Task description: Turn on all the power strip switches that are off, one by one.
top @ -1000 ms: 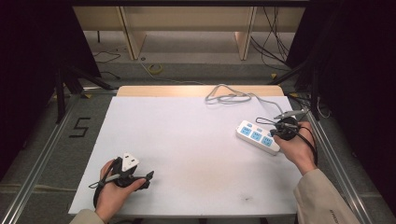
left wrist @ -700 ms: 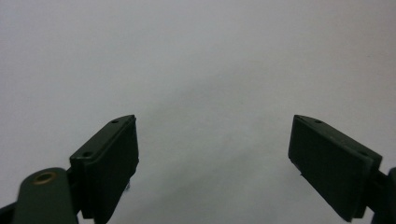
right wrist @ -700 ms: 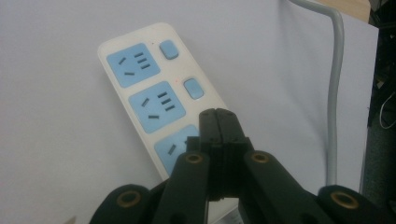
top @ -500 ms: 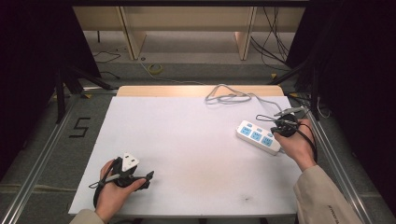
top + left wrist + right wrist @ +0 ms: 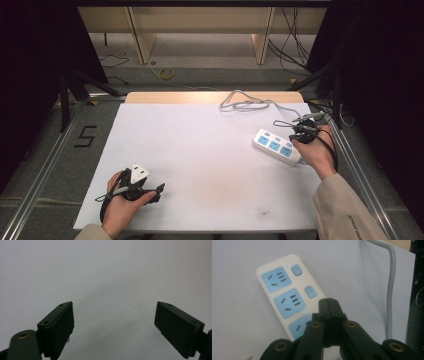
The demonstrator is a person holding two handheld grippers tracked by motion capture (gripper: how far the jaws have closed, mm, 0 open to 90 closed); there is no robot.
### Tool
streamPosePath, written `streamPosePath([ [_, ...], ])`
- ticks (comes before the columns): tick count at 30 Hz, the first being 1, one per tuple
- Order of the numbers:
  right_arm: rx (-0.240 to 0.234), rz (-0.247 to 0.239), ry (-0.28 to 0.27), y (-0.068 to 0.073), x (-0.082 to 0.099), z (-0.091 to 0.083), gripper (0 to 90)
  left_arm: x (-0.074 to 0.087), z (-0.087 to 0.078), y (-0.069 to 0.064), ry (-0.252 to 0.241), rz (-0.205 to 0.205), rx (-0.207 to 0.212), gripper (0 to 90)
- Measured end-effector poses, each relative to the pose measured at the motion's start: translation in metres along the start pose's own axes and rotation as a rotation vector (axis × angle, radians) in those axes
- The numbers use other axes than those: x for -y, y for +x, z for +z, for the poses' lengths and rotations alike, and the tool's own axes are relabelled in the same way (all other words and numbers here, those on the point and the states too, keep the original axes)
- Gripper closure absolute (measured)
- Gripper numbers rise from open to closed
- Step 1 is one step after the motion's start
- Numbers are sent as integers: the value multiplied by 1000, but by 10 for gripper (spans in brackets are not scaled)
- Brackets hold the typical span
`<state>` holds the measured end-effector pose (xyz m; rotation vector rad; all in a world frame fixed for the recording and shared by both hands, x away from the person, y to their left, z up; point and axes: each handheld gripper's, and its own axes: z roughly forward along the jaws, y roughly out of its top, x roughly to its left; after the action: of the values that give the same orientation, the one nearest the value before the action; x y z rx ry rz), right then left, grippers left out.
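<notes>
A wide white table surface (image 5: 200, 150) carries a white plastic power strip with three blue sockets and blue switches (image 5: 276, 146) near its right edge, with the strip's grey cable (image 5: 245, 103) looping toward the far edge and nothing lying between the strip and the open middle. The right gripper (image 5: 329, 302) hovers over the strip's near end with its black jaws pressed together on nothing. Near the front left corner the left gripper (image 5: 113, 315) rests low with jaws spread wide, empty.
</notes>
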<state>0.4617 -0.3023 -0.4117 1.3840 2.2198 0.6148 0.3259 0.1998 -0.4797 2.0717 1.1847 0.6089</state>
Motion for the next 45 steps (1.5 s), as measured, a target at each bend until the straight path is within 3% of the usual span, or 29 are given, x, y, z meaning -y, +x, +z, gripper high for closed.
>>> streamPosePath([
  [45, 1, 14, 81, -5, -1, 25, 900, 0, 1, 0, 1, 5, 3, 157],
])
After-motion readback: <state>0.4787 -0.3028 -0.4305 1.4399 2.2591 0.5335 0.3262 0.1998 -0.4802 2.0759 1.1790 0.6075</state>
